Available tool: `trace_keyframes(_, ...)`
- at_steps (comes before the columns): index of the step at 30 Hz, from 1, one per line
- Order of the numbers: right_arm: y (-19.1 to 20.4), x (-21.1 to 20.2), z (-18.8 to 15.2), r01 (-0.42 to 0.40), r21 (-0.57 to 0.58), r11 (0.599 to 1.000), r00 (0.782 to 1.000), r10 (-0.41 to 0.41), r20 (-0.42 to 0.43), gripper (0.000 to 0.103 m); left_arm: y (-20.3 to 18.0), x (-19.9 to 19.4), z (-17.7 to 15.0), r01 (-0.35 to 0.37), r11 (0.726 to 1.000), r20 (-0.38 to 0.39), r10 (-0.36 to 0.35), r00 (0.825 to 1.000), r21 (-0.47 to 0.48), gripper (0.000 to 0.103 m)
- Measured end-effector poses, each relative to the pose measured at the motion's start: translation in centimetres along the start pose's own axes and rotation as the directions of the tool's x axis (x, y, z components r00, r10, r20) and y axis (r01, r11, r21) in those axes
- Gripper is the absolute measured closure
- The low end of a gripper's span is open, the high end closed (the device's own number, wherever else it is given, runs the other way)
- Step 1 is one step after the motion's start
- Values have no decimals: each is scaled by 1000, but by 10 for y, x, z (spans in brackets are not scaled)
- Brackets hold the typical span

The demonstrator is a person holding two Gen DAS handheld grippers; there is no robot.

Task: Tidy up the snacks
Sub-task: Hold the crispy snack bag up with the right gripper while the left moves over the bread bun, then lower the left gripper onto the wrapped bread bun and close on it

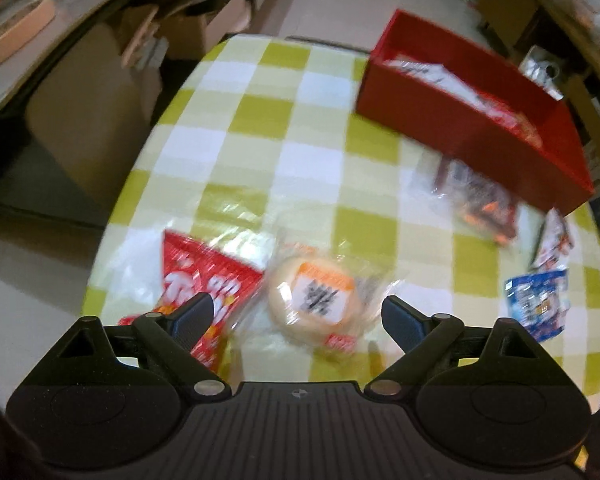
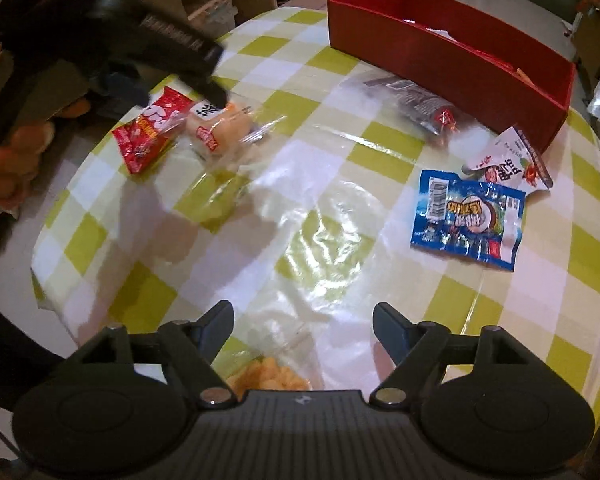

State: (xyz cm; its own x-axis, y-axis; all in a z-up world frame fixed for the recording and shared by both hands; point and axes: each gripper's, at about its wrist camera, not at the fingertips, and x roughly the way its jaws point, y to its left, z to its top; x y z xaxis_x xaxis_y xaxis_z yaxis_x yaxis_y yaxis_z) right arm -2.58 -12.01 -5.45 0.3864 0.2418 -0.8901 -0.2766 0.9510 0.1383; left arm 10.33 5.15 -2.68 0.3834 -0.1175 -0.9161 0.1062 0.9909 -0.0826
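My left gripper [image 1: 298, 314] is open, its jaws wide on either side of a round bun in clear wrap [image 1: 314, 306], just above it. A red snack packet [image 1: 204, 292] lies under its left finger. In the right wrist view the left gripper [image 2: 168, 80] hovers over the bun [image 2: 220, 128] and red packet [image 2: 150, 136]. My right gripper [image 2: 303, 326] is open and empty above the near table. A red box [image 1: 476, 120] [image 2: 452, 56] holds some packets. A dark packet [image 2: 416, 104], a blue packet [image 2: 468, 220] and a white packet [image 2: 508, 158] lie near it.
The table has a green-and-white checked cloth [image 2: 300, 200] under clear plastic. An orange snack bag [image 2: 268, 378] lies just under my right gripper. Cardboard boxes [image 1: 92, 120] and shelves stand beyond the table's left edge.
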Motion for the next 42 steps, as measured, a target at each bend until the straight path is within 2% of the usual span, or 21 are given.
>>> trace_keyframes(1, 0, -2, -2, 7, 5, 1000, 1000, -7, 0, 21, -5, 1, 2, 8, 1000, 8, -8, 1000, 19, 8)
trace_keyframes(4, -1, -5, -8, 30, -3, 1000, 1000, -30, 5, 21, -21, 18, 6, -50, 997, 8, 50, 999, 57, 9)
trace_keyframes(6, -2, -5, -12, 43, -14, 999, 999, -43, -5, 21, -31, 35, 8, -67, 994, -19, 68, 997, 85, 14)
trace_keyframes(7, -2, -4, -14, 45, -18, 999, 999, -45, -10, 21, -38, 44, 8, -81, 991, -28, 84, 996, 105, 12)
trace_keyframes(9, -4, 1, -18, 41, -27, 999, 999, -42, -34, 21, -53, 53, 6, -143, 974, 4, 144, 990, 174, 10)
trace_keyframes(11, -4, 6, -21, 40, -49, 998, 997, -43, -57, 21, -65, 57, 2, -171, 961, 18, 171, 985, 219, 9)
trace_keyframes(15, -1, 11, -26, 20, -85, 996, 997, -26, -78, 17, -81, 53, -8, -158, 945, 35, 154, 987, 287, 12)
trace_keyframes(18, -4, 6, -26, 29, -84, 996, 998, -34, -59, 17, -90, 45, -17, -149, 935, 42, 143, 989, 323, 16)
trace_keyframes(22, -8, -4, -25, 31, -57, 998, 999, -33, -32, 17, -92, 33, -27, -98, 940, 14, 99, 995, 326, 18)
trace_keyframes(26, 0, -14, -31, -21, -66, 998, 1000, 20, -22, 15, -89, 30, -29, -89, 939, 18, 88, 996, 334, 10)
trace_keyframes(29, 7, -8, -37, -37, -84, 996, 998, 33, -52, 15, -84, 39, -26, -72, 944, -20, 82, 996, 322, 5)
trace_keyframes(32, 11, 6, -41, -46, -109, 993, 994, 35, -105, 14, -84, 53, -31, -98, 929, -37, 118, 992, 357, 2)
trace_keyframes(35, 13, 19, -40, -62, -135, 989, 992, 46, -120, 7, -91, 56, -38, -140, 899, -3, 155, 988, 415, 2)
trace_keyframes(36, 14, 24, -40, -68, -141, 988, 990, 49, -129, 1, -93, 55, -39, -143, 894, 5, 155, 988, 424, 4)
trace_keyframes(38, 20, 25, -40, -61, -164, 985, 989, 37, -143, 2, -97, 52, -40, -147, 887, 8, 160, 987, 438, 8)
trace_keyframes(40, 19, 15, -38, -57, -173, 983, 993, 39, -110, 2, -99, 49, -41, -161, 881, 25, 167, 986, 446, 10)
trace_keyframes(42, 13, 6, -36, -56, -144, 988, 996, 45, -81, 1, -96, 47, -40, -146, 886, 23, 152, 988, 439, 9)
